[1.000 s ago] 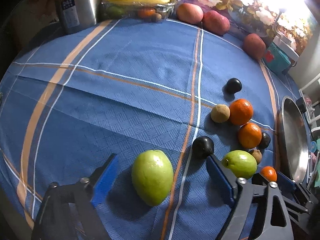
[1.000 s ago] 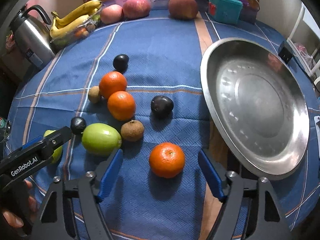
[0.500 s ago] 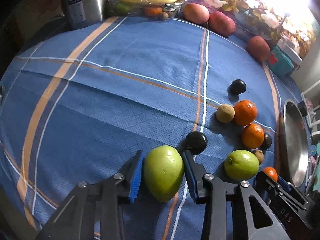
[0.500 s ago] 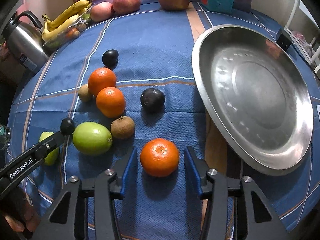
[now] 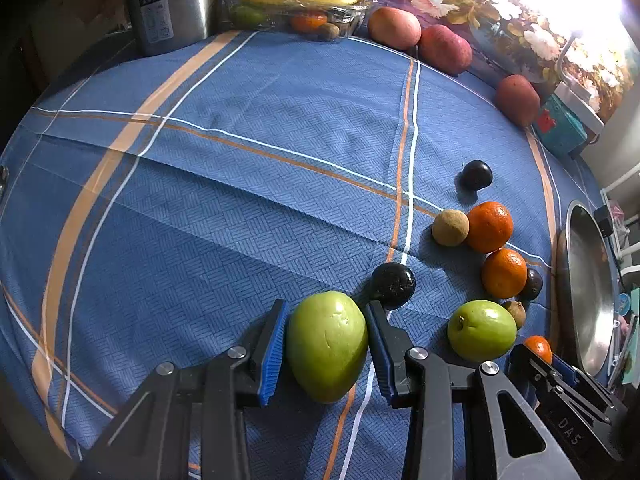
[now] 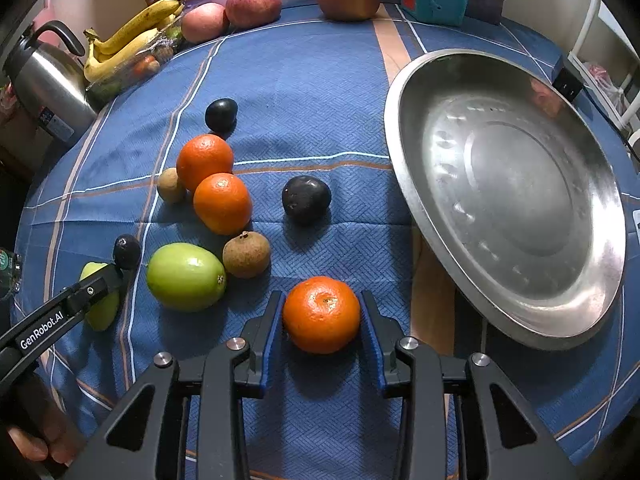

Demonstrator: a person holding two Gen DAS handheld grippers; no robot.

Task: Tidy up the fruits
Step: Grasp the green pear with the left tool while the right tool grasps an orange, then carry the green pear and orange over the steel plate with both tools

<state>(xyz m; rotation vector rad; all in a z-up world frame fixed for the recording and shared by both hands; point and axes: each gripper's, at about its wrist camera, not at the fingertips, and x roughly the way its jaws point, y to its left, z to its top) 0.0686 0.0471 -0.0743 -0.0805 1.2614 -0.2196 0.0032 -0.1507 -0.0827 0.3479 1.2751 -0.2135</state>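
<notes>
Both hands are loading up at once, one fruit each, which fits a sort into the steel tray [image 6: 404, 152] sitting bare at 2 o'clock on the bench [image 5: 240, 200].

Left tongs [image 5: 326, 340]: narrowed onto the long green fruit [image 5: 327, 344], both blue pads against its flanks, fruit resting on the blue cloth at 6 o'clock of that view. A black plum [image 5: 392, 285] sits just off the right pad at 1 o'clock, near enough to get nudged on lift.

Loose pile between the hands: round green fruit [image 6: 185, 276], brown longan [image 6: 246, 254], two oranges [image 6: 222, 202] touching, and a dark plum [image 6: 306, 199] apart at 12.

Right tongs [image 6: 322, 320]: jaws closing, the near orange [image 6: 322, 314] between them, pads at its sides, looks clamped. The orange sits on the cloth, the tray well apart at 2 o'clock. My read: grips set, lift not yet begun.
</notes>
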